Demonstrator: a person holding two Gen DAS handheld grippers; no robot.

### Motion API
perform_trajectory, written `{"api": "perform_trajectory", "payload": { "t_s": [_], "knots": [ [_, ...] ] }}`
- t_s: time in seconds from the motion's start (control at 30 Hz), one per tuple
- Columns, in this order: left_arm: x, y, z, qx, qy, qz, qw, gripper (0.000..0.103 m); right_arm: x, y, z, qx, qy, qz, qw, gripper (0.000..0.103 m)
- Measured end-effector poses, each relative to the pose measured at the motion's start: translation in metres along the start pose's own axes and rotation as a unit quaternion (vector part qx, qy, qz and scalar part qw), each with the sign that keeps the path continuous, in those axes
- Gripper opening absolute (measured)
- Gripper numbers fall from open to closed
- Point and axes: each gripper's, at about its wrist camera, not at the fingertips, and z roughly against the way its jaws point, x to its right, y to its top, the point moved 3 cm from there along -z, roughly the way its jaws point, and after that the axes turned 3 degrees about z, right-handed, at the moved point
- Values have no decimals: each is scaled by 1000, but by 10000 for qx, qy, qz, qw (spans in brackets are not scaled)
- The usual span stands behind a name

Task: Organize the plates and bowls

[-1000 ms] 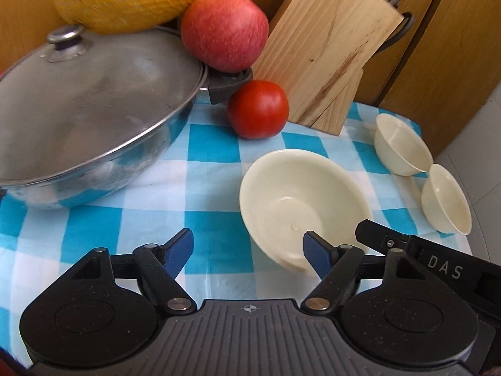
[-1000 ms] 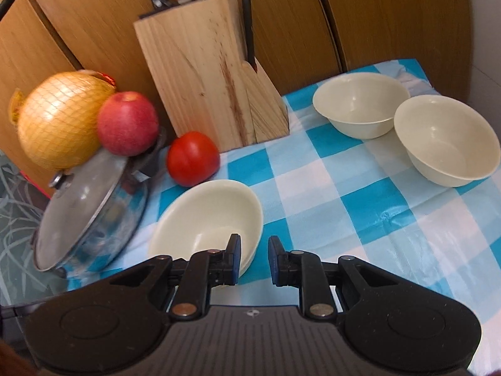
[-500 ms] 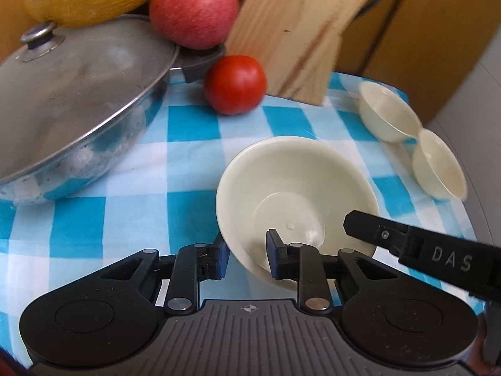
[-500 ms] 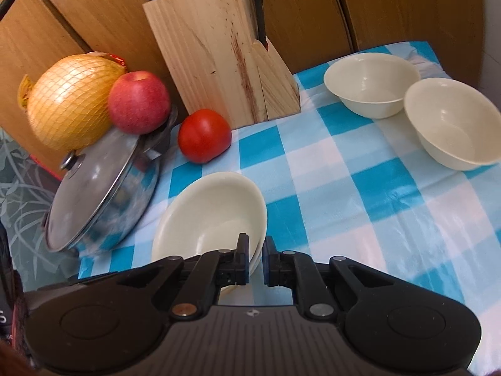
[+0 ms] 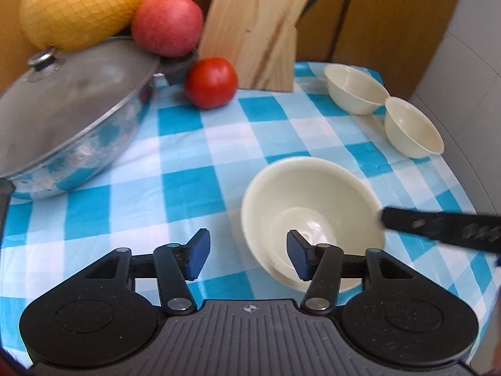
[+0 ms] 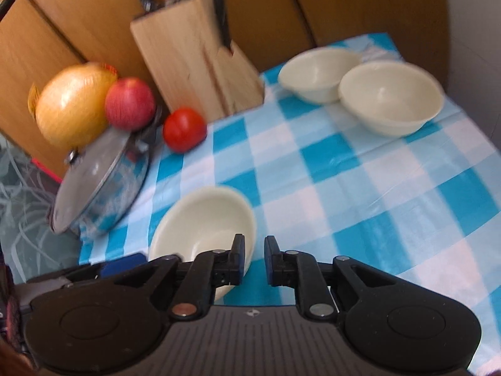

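A cream bowl [image 5: 313, 216] sits on the blue checked cloth [image 5: 188, 156]. My left gripper [image 5: 247, 257] is open, its right finger inside the bowl's near rim and its left finger outside. In the right wrist view the same bowl [image 6: 203, 219] lies just left of my right gripper [image 6: 253, 260], whose fingers stand slightly apart and hold nothing. Two more cream bowls [image 5: 355, 92] [image 5: 411, 127] sit side by side at the far right; they also show in the right wrist view [image 6: 319, 73] [image 6: 391, 98].
A lidded steel pan [image 5: 72, 106] stands at left with an apple [image 5: 167, 22] and a netted pomelo [image 5: 81, 3] on it. A tomato [image 5: 210, 82] and a wooden knife block [image 5: 256, 25] stand at the back. Wooden cabinet doors [image 6: 360, 0] are behind.
My left gripper was shut on the bowl's rim half a second ago and has now opened. My right gripper has opened a little and lifted back; the bowl sits further right.
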Motion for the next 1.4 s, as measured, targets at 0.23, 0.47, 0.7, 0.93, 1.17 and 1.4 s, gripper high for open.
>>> {"api": "perform_trajectory", "payload": {
  "t_s": [0.23,0.47,0.7,0.93,1.17,1.4],
  "knots": [
    [-5,18,26,454,4,103,9989,78,44,28,29,634,-357,-444,9964,24],
    [47,57,26,553,-281,-90,9980,85,95,60,31,1020,-927,-958,9858,28],
    [122,81,-23,250,-424,-267,9984,85,129,84,11,1045,-1113,-1226,9806,28],
    [163,97,-80,-85,-432,5,9990,85,153,94,-7,832,-921,-1389,9825,29],
    [189,102,-119,-299,-200,-3,9994,69,159,100,-24,622,-883,-1234,9865,21],
    [188,99,-133,-509,-184,130,9985,36,161,99,-32,392,-735,-1263,9885,9]
  ]
}}
